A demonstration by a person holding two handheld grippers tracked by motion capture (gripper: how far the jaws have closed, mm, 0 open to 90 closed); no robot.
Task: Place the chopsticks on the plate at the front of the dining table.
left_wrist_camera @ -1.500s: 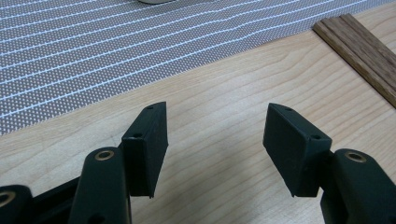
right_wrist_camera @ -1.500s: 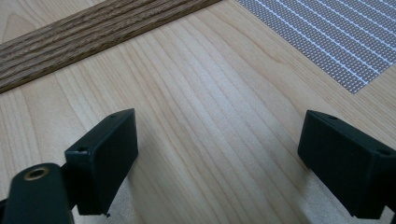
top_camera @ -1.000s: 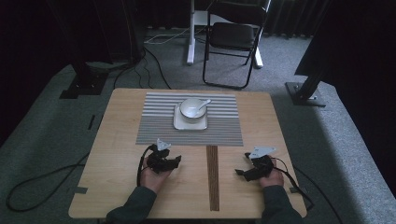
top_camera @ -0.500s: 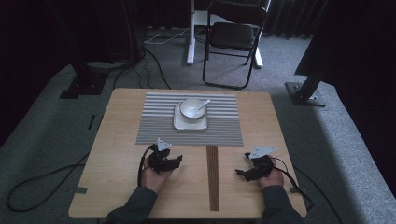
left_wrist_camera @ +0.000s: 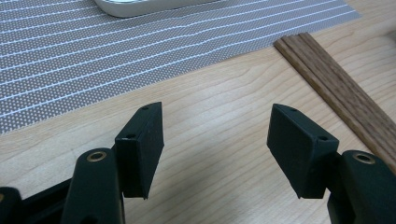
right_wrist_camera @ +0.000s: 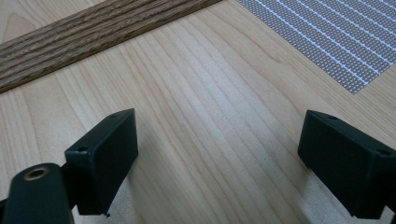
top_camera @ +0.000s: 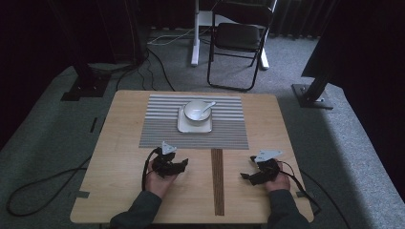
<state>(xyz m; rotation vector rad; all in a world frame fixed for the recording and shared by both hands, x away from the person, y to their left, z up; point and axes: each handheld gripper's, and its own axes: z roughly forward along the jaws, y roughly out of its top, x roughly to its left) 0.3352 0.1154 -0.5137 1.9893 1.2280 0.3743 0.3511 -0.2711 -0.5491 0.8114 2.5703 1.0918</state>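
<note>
A white bowl [top_camera: 195, 110] with a white spoon [top_camera: 207, 106] in it stands on a square white plate [top_camera: 182, 126], on a grey striped placemat [top_camera: 224, 131] at the table's far middle. My left gripper [top_camera: 180, 165] rests on the wooden table near the front left, open, with nothing between its jaws; its own view shows bare wood between the jaws [left_wrist_camera: 215, 140] and the plate's edge [left_wrist_camera: 135, 5] at the top. My right gripper [top_camera: 246, 175] lies near the front right, open and empty, jaws wide over bare wood [right_wrist_camera: 219, 154].
A dark wood strip [top_camera: 218, 179] runs from the placemat to the table's front edge between the two grippers. A folding chair [top_camera: 239, 38] and stand bases [top_camera: 313, 95] sit on the carpet behind the table. Cables trail off the table's left side.
</note>
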